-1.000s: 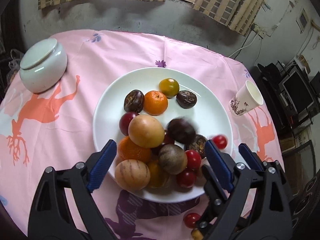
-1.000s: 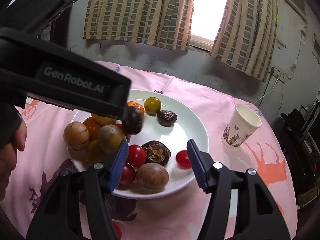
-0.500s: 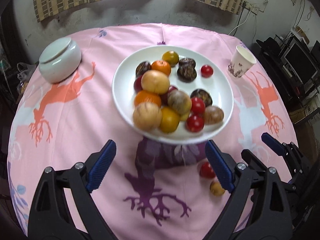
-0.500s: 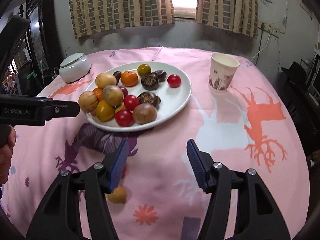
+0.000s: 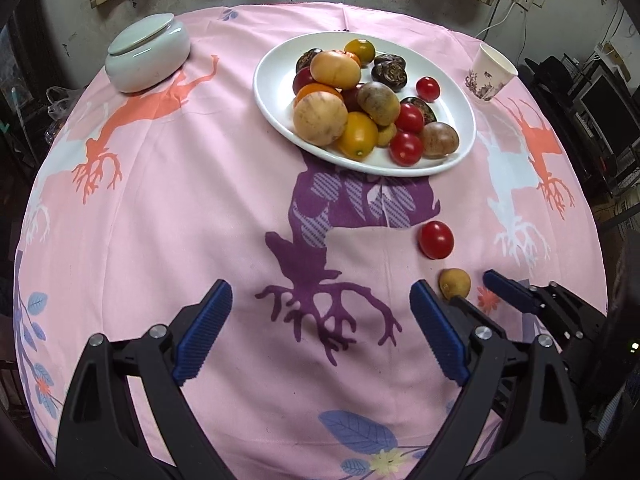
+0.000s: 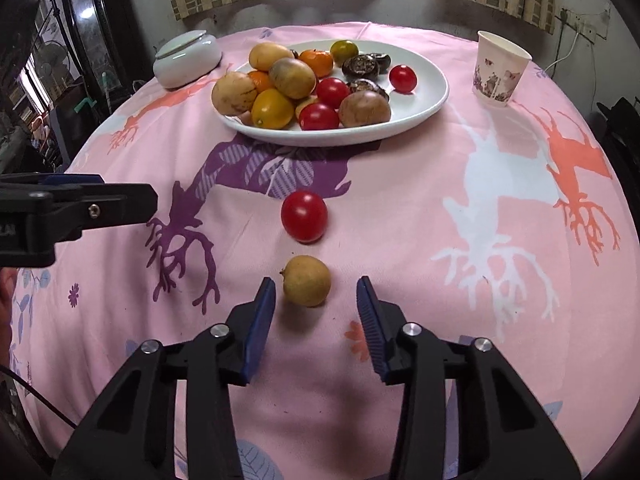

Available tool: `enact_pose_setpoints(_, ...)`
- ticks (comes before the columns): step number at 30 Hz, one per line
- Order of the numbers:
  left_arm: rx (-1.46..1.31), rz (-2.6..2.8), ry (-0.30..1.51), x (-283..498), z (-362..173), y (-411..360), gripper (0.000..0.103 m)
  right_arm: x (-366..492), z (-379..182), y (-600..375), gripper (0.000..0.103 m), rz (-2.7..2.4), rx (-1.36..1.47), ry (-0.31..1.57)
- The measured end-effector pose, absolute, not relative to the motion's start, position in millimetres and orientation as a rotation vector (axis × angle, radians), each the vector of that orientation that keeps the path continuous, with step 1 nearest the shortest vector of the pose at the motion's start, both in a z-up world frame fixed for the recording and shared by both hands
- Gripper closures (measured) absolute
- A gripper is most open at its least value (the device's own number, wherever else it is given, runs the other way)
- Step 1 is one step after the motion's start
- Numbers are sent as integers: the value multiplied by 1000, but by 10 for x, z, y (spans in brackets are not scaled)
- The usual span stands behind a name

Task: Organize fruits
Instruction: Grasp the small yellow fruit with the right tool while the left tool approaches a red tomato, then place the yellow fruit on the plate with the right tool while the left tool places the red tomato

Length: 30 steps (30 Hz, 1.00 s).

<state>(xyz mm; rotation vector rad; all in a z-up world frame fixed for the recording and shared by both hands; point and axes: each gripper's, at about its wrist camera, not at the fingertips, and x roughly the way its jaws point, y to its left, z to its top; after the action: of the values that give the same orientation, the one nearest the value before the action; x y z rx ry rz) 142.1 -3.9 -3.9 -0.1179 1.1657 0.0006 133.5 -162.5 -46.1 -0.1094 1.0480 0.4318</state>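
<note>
Small yellow-brown fruit (image 6: 306,286) framed by the right gripper (image 6: 316,292)

Its narrowing fingers are kept clear of the fruit on the pink tabletop (image 6: 400,208), near a cherry tomato (image 6: 304,217); the left gripper (image 5: 320,304) is spread wide, empty.

- Left gripper (image 5: 320,320): tilted steeply down, jaws spread wide, nothing between the pads.
- Right gripper (image 6: 316,312): tilted down too, jaws just closing narrower, pads not pressing on anything.
</note>
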Motion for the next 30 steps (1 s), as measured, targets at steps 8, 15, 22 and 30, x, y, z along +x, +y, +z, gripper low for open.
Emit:
enact_pose_setpoints(8,-142,-15,1183,1477,-80,-128,11,1401,-524,-1644,78,478,-59,1084)
enact_pose_setpoints(15,-159,-112,1246,1700,-282,-433,29,1286,-334,-1993,78,451,26,1065)
enact_pose_setpoints(22,-149,-177,1277,1943,-449,-793,34,1162,-376,-2184,78,434,52,1098)
enact_pose_setpoints(30,-124,-186,1300,2081,-546,-907,74,1249,-373,-2187,78,429,53,1090)
